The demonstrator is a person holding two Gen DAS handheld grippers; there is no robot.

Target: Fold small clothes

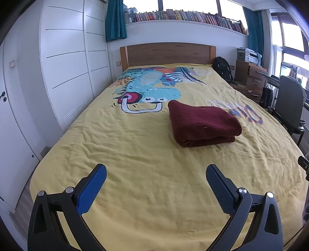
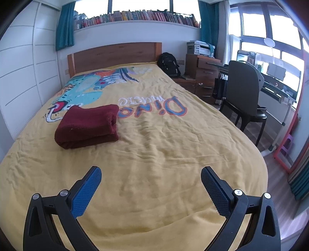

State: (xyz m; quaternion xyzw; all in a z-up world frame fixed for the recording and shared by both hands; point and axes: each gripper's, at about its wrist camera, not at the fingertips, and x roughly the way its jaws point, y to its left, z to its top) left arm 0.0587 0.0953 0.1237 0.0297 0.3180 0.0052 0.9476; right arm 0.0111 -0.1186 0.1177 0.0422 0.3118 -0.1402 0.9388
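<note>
My left gripper [image 1: 156, 172] hangs above the near end of the bed with its blue-padded fingers [image 1: 92, 190] spread wide and nothing between them; my right gripper [image 2: 151, 174] is the same — jaws wide apart, empty, over the wrinkled yellow bedspread [image 2: 164, 154]. Ahead lies the dark red folded cloth [image 1: 202, 123], a thick, neat bundle resting flat on the spread, well apart from both grippers. From the left wrist it sits ahead and to the right; from the right wrist it sits ahead and to the left, just beside the "Dino music" lettering [image 2: 154, 108]. Beyond stands the wooden headboard [image 1: 168, 53] — books [image 1: 183, 16] line the windowsill above.
</note>
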